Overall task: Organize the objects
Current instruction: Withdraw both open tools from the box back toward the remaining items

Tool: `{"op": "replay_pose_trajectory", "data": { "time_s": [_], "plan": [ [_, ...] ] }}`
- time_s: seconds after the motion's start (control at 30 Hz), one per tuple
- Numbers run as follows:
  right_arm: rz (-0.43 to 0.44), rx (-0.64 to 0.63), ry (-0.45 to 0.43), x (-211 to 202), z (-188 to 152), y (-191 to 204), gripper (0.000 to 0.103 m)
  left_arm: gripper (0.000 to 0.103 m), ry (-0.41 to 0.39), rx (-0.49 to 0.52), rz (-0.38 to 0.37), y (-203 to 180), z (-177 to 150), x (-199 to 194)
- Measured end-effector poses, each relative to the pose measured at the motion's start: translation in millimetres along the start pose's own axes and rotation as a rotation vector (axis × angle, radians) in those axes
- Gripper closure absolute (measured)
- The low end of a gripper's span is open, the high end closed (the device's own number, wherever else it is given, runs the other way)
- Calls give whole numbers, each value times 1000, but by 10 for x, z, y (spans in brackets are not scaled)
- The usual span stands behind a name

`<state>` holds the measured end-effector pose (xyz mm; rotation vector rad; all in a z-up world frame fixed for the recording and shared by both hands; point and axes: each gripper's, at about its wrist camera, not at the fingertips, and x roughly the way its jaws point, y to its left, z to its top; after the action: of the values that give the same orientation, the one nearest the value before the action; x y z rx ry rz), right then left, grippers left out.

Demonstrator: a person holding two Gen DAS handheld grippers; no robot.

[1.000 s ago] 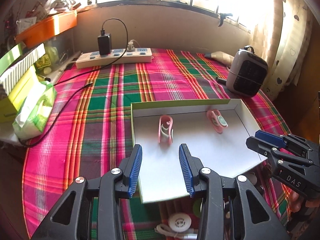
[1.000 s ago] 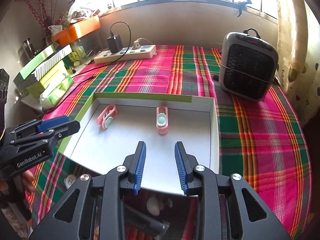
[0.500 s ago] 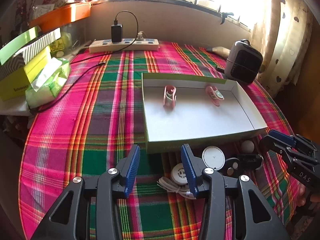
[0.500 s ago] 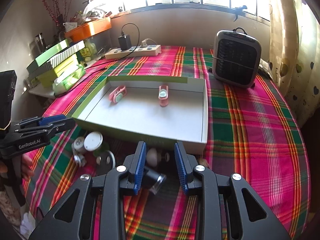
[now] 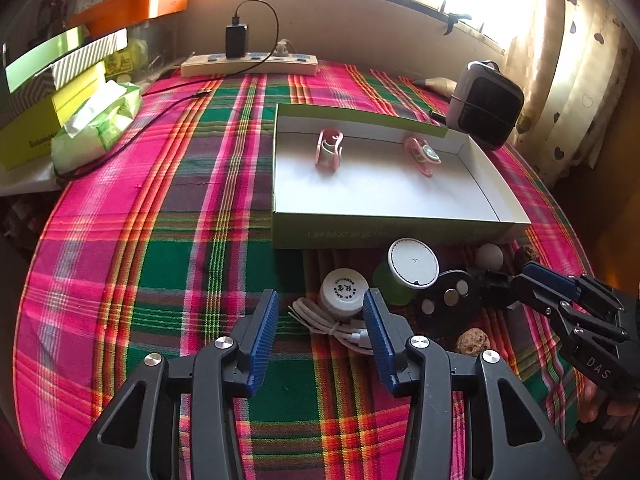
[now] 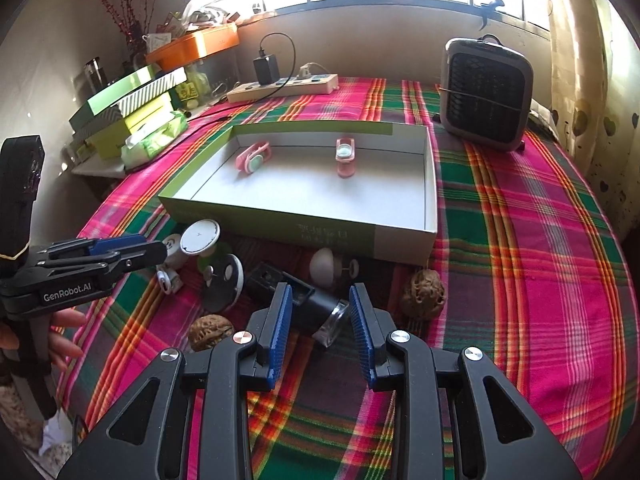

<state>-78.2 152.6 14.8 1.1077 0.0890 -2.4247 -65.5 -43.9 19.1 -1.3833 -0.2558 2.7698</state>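
A shallow white box (image 5: pixel 400 232) holds two pink clips (image 5: pixel 328 148) (image 5: pixel 422 154). Small items lie in front of it: a white round cap (image 5: pixel 345 290), a coiled white cable (image 5: pixel 340 328), a green spool with a white lid (image 5: pixel 412 264), a black disc (image 5: pixel 446 298), a white ball (image 5: pixel 489 256) and walnuts (image 6: pixel 424 294) (image 6: pixel 210 330). My left gripper (image 5: pixel 320 300) hovers over the cap and cable, its jaws opening and pressing nothing. Over a black cylinder with a clear end (image 6: pixel 316 308), my right gripper (image 6: pixel 320 292) stands open, narrower, and not touching it.
A grey heater (image 6: pixel 486 92) stands at the back right and a power strip (image 5: pixel 248 65) with a plugged charger at the back. Stacked boxes and a green tissue pack (image 5: pixel 96 124) sit at the left edge. Plaid cloth lies bare left of the box.
Both grippers have drawn back from over the box toward the near side of the table and dropped a little. The small items in front came into view. The left jaws widened.
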Motion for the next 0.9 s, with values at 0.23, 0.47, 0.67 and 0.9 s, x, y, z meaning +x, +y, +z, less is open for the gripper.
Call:
{"op": "replay_pose_trajectory", "data": {
  "time_s": [0.23, 0.47, 0.67, 0.9],
  "plan": [
    [25, -31, 15, 82, -5, 15, 56, 60, 26, 12, -8, -101, -62, 39],
    [42, -48, 38, 134, -32, 15, 56, 60, 40, 31, -11, -157, -98, 53],
    [71, -63, 52, 111, -74, 39, 56, 60, 55, 55, 3, -149, -137, 46],
    [103, -81, 67, 94, -110, 84, 56, 60, 55, 71, 36, -71, -176, -17]
  ]
}}
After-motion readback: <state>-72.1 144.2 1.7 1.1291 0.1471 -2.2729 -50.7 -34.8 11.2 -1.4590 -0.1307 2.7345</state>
